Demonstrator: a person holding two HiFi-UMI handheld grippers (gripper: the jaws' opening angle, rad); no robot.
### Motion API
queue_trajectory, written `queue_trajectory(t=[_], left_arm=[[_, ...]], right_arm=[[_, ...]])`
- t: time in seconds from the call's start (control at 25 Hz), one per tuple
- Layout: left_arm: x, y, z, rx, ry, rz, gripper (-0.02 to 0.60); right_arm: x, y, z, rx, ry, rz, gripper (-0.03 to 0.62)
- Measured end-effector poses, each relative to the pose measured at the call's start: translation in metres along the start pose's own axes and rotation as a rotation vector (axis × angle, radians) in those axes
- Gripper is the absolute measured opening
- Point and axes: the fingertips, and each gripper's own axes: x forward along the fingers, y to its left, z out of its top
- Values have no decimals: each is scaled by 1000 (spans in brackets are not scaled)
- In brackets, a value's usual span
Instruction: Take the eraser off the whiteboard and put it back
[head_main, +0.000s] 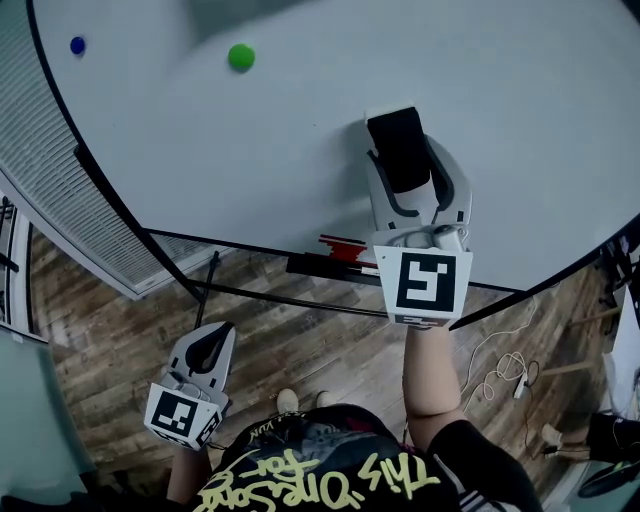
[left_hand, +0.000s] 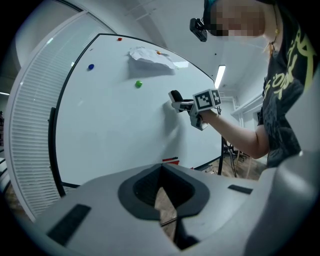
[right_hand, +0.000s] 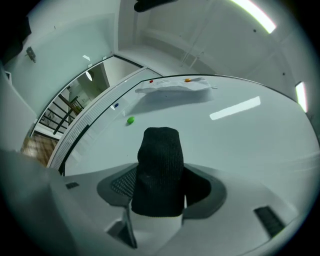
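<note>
Right tongs clasp eraser at whiteboard; left tongs low.

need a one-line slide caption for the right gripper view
Right gripper shut on the black eraser in front of the whiteboard, with a green magnet and crumpled paper beyond.

Around the right gripper and the eraser in its jaws, the whiteboard lies bare, with only a green magnet well up-left and the marker tray back behind them.
</note>
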Motion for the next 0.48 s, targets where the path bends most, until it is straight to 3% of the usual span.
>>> queue_trajectory(t=[0.16,0.48], left_arm=[[2,-7,4,7,-1,10,8],[9,-19,9,10,-3,33,8]], right_arm=[[-9,6,12,48,-95,54,261],[-30,20,16,146,-134,142,261]])
